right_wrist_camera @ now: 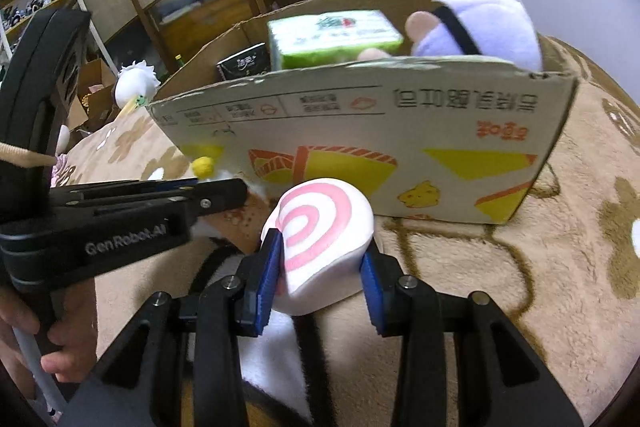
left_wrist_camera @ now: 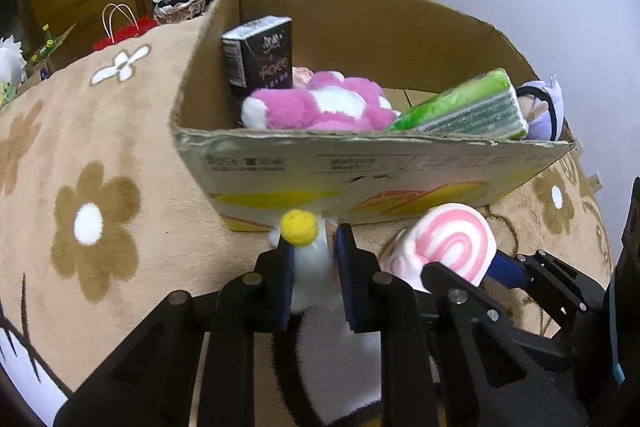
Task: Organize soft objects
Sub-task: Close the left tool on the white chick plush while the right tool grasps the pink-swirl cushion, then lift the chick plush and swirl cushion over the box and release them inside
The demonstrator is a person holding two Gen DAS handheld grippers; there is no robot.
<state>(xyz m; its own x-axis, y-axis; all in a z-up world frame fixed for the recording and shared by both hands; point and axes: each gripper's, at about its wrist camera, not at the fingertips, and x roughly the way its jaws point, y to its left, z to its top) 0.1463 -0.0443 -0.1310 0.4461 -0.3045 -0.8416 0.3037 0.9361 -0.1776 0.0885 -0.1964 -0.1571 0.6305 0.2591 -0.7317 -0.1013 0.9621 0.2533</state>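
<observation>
- My left gripper (left_wrist_camera: 313, 259) is clamped on a white plush with a yellow pom-pom (left_wrist_camera: 299, 221); the blue pads press its sides, and the toy stands up between them with the pom-pom just short of the box wall.
- My right gripper (right_wrist_camera: 322, 273) is clamped on the pink-and-white swirl cushion (right_wrist_camera: 320, 231); the pads dent its edges, and it sits tilted with its spiral face turned up and toward the box.
- Both toys lie on the flowered blanket (left_wrist_camera: 92, 155), side by side and close together; the white plush to the left, the swirl cushion to the right.
- The cardboard box (left_wrist_camera: 360, 163) stands directly ahead of both grippers, its near wall rising above them; so the way in is up and forward over that rim.
- Inside already: a pink plush (left_wrist_camera: 320, 103) at the middle, a green tissue pack (left_wrist_camera: 464, 111) leaning to the right, a dark carton (left_wrist_camera: 260, 55) upright at the left, and a lilac plush (left_wrist_camera: 540, 107) in the right corner.
- I judge the left side nearer the freer space, though the box floor is mostly hidden from here.
- Neither toy is long enough to need turning; both must clear the rim.
</observation>
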